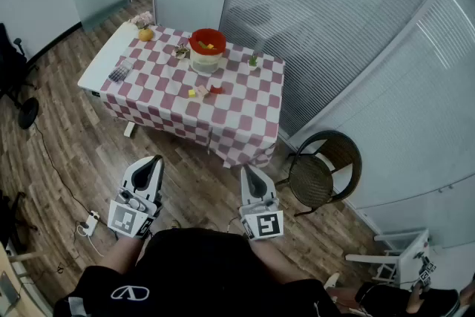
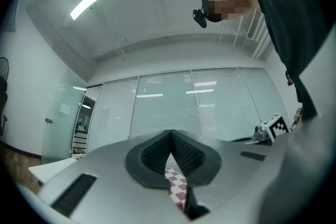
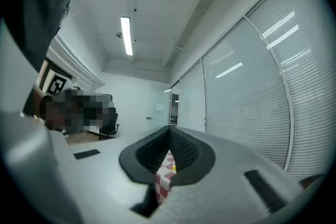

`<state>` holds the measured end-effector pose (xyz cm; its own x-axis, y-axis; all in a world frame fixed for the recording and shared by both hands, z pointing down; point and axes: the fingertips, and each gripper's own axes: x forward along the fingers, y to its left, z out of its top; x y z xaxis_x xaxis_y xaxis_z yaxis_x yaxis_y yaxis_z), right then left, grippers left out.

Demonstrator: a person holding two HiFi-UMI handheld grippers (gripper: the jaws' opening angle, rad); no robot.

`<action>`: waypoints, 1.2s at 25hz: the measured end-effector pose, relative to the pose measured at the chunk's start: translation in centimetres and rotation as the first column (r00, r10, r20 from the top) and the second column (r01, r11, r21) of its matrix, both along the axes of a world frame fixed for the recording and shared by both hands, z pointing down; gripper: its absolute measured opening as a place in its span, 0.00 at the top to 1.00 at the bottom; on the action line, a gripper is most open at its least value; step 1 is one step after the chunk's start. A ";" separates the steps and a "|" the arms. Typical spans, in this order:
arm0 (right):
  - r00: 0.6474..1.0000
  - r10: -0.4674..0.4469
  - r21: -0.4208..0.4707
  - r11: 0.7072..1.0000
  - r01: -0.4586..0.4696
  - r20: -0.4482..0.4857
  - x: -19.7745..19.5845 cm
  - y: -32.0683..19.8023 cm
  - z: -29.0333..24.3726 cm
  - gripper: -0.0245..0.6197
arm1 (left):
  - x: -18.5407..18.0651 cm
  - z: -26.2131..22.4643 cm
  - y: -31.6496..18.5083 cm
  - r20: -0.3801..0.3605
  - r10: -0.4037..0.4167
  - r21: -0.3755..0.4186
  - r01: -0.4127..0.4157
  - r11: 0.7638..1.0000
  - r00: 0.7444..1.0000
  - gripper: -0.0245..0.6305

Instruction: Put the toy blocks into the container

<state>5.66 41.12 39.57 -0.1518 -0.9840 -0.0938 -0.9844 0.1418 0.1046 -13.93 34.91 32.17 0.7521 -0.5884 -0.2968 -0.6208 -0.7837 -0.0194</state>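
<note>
Head view: the person stands back from a table (image 1: 95, 63) draped in a red-and-white checked cloth (image 1: 245, 122), with bare wooden floor (image 1: 82, 152) between them. The left gripper (image 1: 154, 159) and right gripper (image 1: 246, 168) are held low and close to the body, both pointing toward the table. The toy blocks (image 1: 202, 90) lie as a small cluster in yellow, pale and red near the middle of the cloth, strung out roughly across the view. They are well ahead of both grippers and about midway between their lines, so neither hand looks clearly nearer. The container (image 1: 207, 50), a pale tub with a red rim, stands just beyond the blocks, near but not touching them. Something yellow shows in its mouth, though it is too small to say whether it is a block. A small orange object (image 1: 145, 33) sits at the far left corner of the table, and a round-backed chair (image 1: 323, 168) stands off to the right, clear of the approach. Left gripper view: the ribbed jaws are pressed together at the tips with nothing between them; a sliver of checked cloth shows below. This gripper tilts a little upward at blinds and ceiling. Right gripper view: the jaws are likewise closed and empty, with cloth glimpsed beneath, and the gripper points level. Judgement: no pick is under way; the person must walk up to the table and part the jaws first.
</note>
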 end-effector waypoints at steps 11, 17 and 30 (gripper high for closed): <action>0.998 -0.032 0.003 0.999 0.032 0.048 0.3 0.0 0.3 0.96 | 0.7 1.2 0.6 0.028 0.024 -0.026 -0.023 0.999 0.999 0.95; 0.998 -0.038 0.017 0.999 0.037 0.042 0.9 0.1 0.0 0.95 | 1.4 0.3 0.5 0.011 0.000 -0.008 0.000 1.000 1.000 0.95; 0.989 -0.122 0.040 0.992 0.119 0.078 5.6 -2.8 0.9 0.95 | 4.8 1.8 -0.7 0.070 -0.094 -0.030 0.096 0.995 0.993 0.95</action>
